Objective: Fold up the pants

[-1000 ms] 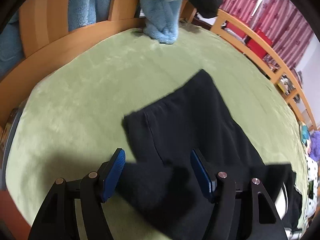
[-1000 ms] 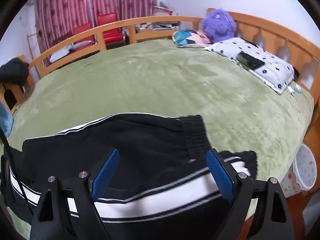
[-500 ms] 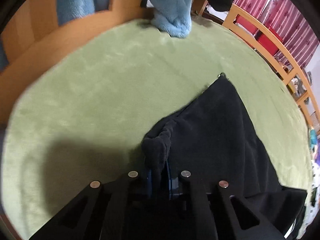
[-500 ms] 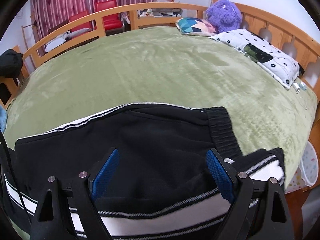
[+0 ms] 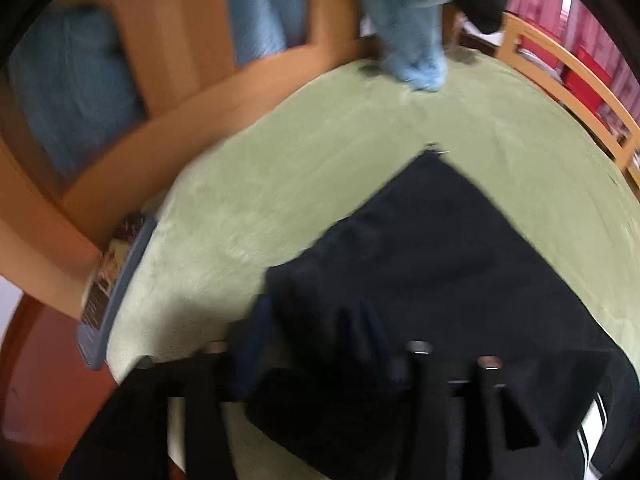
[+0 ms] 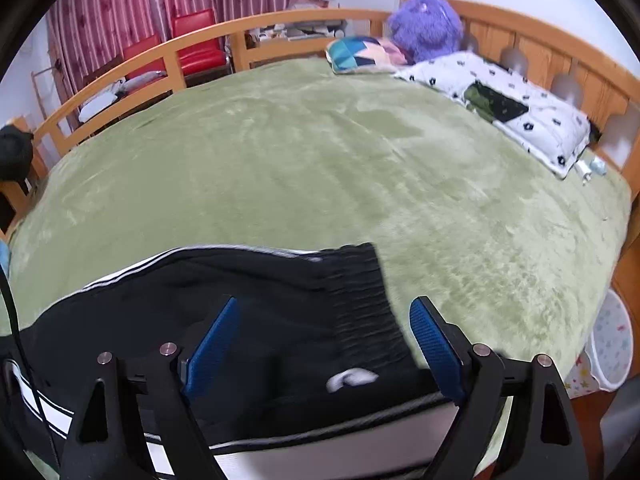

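While the left wrist frame is smeared by motion blur, the left gripper (image 5: 316, 344) shows at the lower centre with its blue pads part-way apart and a bunched fold of the black pants (image 5: 440, 264) between them; whether the pads actually pinch the cloth cannot be told. From there the pants spread up and to the right across the green bed cover (image 5: 280, 176). A light blue fleece garment (image 5: 412, 24) hangs at the top of that frame, its end resting on the cover.

In the right wrist frame, the right gripper (image 6: 324, 344) sits at the lower centre, jaws wide apart and holding nothing. Between its blue pads lies the ribbed waistband (image 6: 360, 300) of the pants (image 6: 256, 292), with white side stripes visible. At the upper right are a purple plush toy (image 6: 424, 24) and a spotted white pillow (image 6: 508, 100).
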A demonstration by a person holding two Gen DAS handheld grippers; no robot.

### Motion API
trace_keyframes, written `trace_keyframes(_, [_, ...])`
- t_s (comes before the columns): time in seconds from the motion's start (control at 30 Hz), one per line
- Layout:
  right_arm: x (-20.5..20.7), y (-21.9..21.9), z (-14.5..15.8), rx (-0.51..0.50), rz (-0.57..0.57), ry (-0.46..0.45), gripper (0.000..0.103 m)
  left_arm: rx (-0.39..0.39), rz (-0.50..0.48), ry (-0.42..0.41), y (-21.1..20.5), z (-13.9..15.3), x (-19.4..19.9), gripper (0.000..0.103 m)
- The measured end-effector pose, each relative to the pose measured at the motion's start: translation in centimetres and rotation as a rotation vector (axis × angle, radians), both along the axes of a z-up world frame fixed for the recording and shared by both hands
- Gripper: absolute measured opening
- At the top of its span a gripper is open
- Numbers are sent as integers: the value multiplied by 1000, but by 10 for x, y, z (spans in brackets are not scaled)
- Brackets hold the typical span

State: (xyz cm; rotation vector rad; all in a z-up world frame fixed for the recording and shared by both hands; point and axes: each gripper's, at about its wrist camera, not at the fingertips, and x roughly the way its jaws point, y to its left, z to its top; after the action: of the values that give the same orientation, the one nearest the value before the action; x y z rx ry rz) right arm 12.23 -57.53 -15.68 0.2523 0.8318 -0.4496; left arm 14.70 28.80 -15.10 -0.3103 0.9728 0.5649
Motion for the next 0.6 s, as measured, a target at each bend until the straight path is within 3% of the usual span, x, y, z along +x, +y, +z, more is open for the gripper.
trace_keyframes(0.13, [20, -39, -18, 102, 15, 34, 87, 28, -94, -42, -45, 22, 10, 59])
trace_keyframes(0.4, [85, -94, -95, 473, 148, 231, 87, 25, -216, -85, -115, 41, 28, 59])
trace_keyframes(0.47, [88, -85, -90, 401, 175, 232, 81, 30, -227, -80, -127, 41, 31, 59])
trace_keyframes(0.53, [86, -73, -78, 282, 223, 224, 58, 30, -236, -77, -136, 41, 32, 59])
trace_keyframes(0.6, [79, -69, -70, 214, 240, 191, 47, 28, -239, -70, -144, 38, 34, 59])
